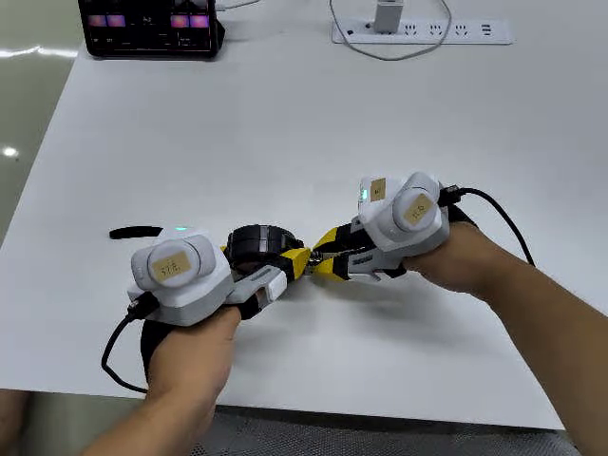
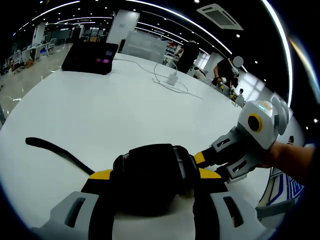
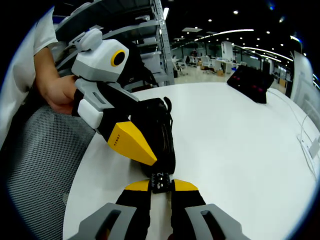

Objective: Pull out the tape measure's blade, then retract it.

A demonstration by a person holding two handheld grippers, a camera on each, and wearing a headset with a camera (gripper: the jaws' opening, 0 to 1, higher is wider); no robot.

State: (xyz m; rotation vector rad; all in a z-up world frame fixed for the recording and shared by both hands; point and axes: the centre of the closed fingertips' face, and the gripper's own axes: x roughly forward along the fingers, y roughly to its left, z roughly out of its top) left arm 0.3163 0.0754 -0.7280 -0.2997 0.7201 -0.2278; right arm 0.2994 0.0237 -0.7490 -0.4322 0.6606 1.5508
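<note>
A black round tape measure (image 1: 258, 244) lies on the white table (image 1: 313, 142). My left gripper (image 1: 285, 269) is shut on its case (image 2: 150, 175), with yellow-tipped fingers (image 2: 100, 176) pressed on both sides. My right gripper (image 1: 321, 263) comes in from the right and is shut on the short black blade tip (image 3: 160, 181) just outside the case (image 3: 159, 135). Only a very short length of blade is out. The tape's black wrist strap (image 2: 55, 149) trails away to the left on the table (image 2: 125, 105).
A dark device with lit pink screens (image 1: 152, 24) stands at the table's far left. A white power strip (image 1: 423, 31) with a plugged-in adapter and cable lies at the far edge. A mesh chair (image 3: 45, 160) sits beside the table.
</note>
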